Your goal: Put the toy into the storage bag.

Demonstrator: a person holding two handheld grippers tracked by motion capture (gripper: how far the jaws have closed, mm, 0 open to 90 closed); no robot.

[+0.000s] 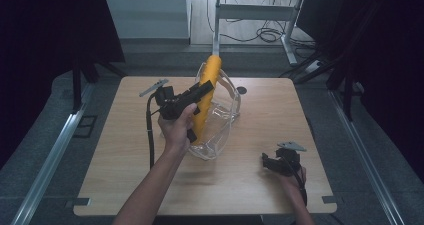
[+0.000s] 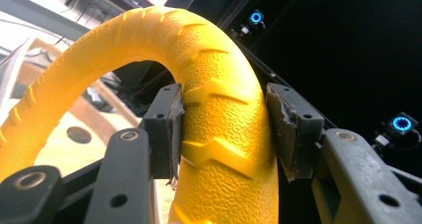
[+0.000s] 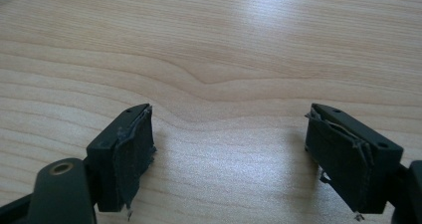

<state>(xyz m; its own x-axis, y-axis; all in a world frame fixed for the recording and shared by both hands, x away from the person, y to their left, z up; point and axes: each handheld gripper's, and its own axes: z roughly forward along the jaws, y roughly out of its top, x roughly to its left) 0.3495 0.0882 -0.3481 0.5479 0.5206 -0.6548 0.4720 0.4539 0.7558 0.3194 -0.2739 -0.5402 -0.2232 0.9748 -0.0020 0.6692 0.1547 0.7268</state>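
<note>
Left gripper (image 1: 204, 89) clamps the yellow ridged rubber handle (image 2: 224, 129) of a clear plastic basket (image 1: 222, 127), probably lowering it onto the wooden table (image 1: 260, 115); right gripper (image 3: 231, 154), jaws apart and empty, waits beside the basket.

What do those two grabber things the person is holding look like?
Both are black. The left gripper has a grey three-cornered plate on top and a black cable trailing down. The right gripper carries the same grey plate. Each has two blocky black jaws with metal rivets and worn, frayed pads. The forearms are bare, with no sleeves in sight.
</note>
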